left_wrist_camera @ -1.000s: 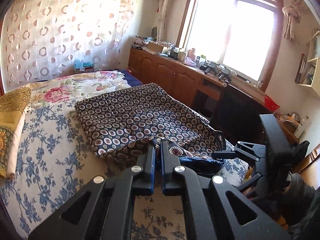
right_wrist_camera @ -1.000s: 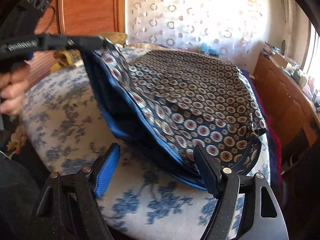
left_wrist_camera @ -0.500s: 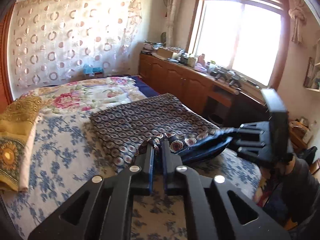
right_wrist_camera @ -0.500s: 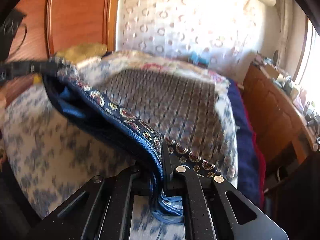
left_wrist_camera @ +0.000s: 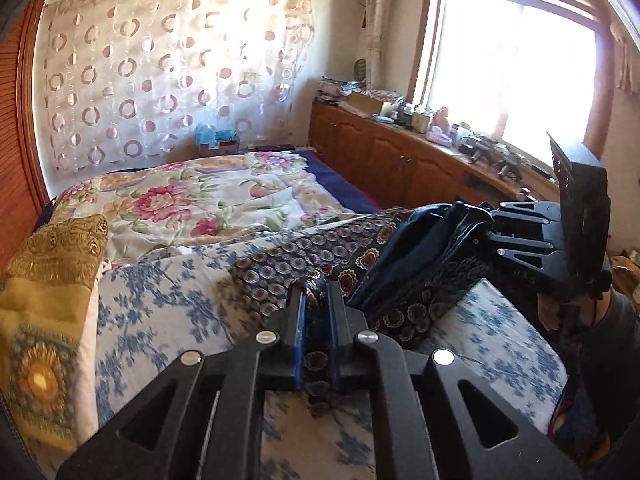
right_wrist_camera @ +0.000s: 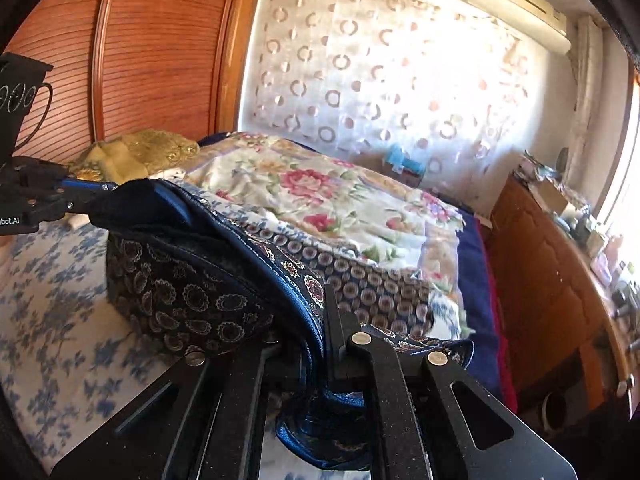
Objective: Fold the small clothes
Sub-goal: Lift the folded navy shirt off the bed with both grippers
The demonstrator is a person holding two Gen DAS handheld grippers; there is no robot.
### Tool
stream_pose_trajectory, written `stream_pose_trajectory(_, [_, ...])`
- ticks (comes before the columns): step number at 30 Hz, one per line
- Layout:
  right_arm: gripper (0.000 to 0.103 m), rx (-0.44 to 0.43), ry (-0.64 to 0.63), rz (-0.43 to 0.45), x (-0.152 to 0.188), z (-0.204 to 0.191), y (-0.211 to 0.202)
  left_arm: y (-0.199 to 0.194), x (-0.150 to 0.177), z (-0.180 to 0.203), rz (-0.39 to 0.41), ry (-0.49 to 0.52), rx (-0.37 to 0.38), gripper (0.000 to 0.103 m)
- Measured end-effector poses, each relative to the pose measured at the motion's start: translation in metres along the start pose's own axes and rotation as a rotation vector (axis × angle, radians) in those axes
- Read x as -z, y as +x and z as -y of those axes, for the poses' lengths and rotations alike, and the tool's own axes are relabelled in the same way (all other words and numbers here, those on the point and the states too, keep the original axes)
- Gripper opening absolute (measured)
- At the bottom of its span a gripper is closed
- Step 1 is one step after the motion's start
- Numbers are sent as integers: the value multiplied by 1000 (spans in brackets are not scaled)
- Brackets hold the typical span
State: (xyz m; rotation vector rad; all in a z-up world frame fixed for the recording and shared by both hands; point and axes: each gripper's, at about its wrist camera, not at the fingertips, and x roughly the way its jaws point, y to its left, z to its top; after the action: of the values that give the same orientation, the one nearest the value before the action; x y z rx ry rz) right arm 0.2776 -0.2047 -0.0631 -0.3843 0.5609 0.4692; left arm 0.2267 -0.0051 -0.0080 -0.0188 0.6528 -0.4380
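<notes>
A dark blue garment (left_wrist_camera: 304, 248) printed with round medallions lies on the blue-flowered bed sheet (left_wrist_camera: 160, 304), its near edge lifted off the bed. My left gripper (left_wrist_camera: 316, 288) is shut on one corner of that edge, with cloth bunched between its pads. My right gripper (left_wrist_camera: 464, 216) holds the other corner, at the right of the left wrist view. In the right wrist view the garment (right_wrist_camera: 180, 292) hangs as a raised band from my right gripper (right_wrist_camera: 320, 308), shut on its blue hem, across to my left gripper (right_wrist_camera: 106, 189). Cloth hides the right gripper's left finger.
A flowered quilt (left_wrist_camera: 208, 200) covers the far part of the bed, and a golden cloth (left_wrist_camera: 48, 272) lies at the left. A wooden cabinet (left_wrist_camera: 380, 160) with clutter runs under the window at the right. A person's hand (left_wrist_camera: 552, 312) holds the right gripper.
My right gripper has closed on the garment's near hem. Both grippers have lifted that edge and carried it over the garment toward the far side of the bed.
</notes>
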Motion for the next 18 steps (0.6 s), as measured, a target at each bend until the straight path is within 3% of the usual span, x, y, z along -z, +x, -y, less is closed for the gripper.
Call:
stream_pose_trajectory(10, [3,-32,16,-96,-7,21,70,59,-14,-34,-83,-23,-17,11])
stream_pose_trajectory(14, [3,-34,30,-168,2,29,93,72,-17,-40,-107,-25,-24,25])
stream_pose_trajectory(18, [3,-28,52,-205,5,37,104,70,-18,-42,-97,-12,-41,31])
